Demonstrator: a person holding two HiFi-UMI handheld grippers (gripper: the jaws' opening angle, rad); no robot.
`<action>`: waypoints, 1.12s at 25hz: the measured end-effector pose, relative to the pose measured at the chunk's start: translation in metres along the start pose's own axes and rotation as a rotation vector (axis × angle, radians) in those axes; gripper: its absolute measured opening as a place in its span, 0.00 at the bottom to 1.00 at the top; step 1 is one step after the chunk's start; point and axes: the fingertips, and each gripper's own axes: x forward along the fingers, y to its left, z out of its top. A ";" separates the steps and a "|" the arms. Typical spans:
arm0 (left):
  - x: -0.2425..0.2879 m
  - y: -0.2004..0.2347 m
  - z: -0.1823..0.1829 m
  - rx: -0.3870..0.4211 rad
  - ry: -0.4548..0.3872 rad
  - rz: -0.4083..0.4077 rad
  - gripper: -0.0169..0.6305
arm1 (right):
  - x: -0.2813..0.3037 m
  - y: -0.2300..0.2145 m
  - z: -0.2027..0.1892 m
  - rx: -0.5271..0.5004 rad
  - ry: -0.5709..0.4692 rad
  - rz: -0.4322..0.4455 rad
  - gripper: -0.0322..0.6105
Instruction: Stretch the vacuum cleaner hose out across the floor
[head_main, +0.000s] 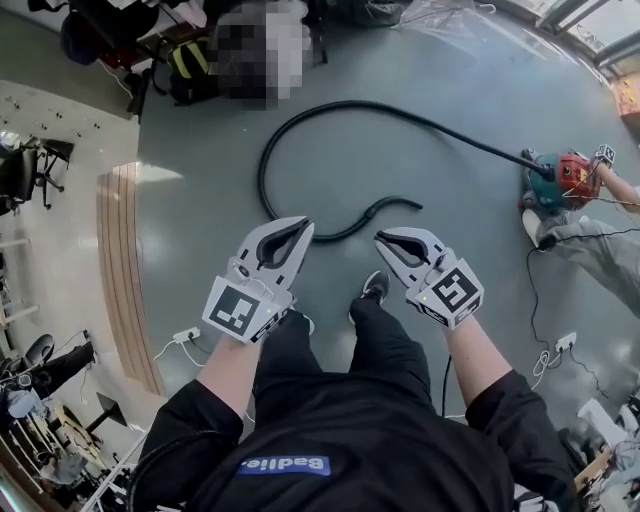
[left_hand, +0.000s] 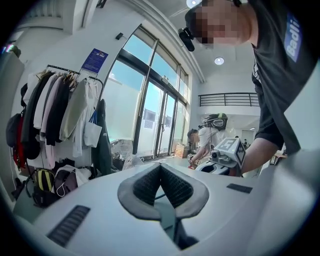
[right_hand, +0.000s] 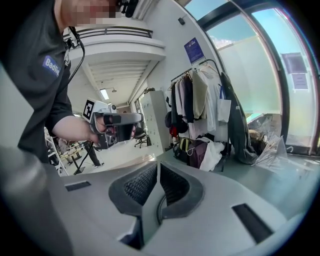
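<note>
Left gripper (head_main: 296, 232): jaws are pressed together, with nothing pinched between the pads. It is held above the floor and pointed forward, clear of the hose.
Right gripper (head_main: 392, 243): jaws are pressed together, with nothing pinched. It is held beside the left gripper with a gap between the two, and is tilted slightly downward.
Vacuum cleaner hose (head_main: 350, 104): black, laid on the floor ahead of both grippers and touched by neither. From the vacuum cleaner, far to the right of the right gripper, it runs in a wide arc. It bends round ahead of the left gripper and curves back between the two sets of tips.
Hose free end (head_main: 405, 203): seen in the head view just ahead of the right gripper, lying at floor level.
Vacuum cleaner (head_main: 562, 178): red and teal, set on the floor well to the right of the right gripper. A second person's leg and hand are seen beside it.
Floor (head_main: 450, 110): grey-green and smooth.
Clothes rack (left_hand: 60, 110): placed ahead of the left gripper beyond the hose and hung with garments. Bags are piled at its foot.
</note>
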 end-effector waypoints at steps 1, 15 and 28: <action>0.002 0.007 -0.012 0.000 0.001 -0.006 0.02 | 0.009 -0.004 -0.010 0.002 0.001 -0.009 0.06; 0.090 0.080 -0.229 0.035 -0.062 -0.134 0.03 | 0.135 -0.130 -0.239 -0.069 0.096 -0.118 0.14; 0.180 0.148 -0.422 0.102 -0.034 -0.190 0.08 | 0.227 -0.298 -0.493 -0.159 0.321 -0.134 0.22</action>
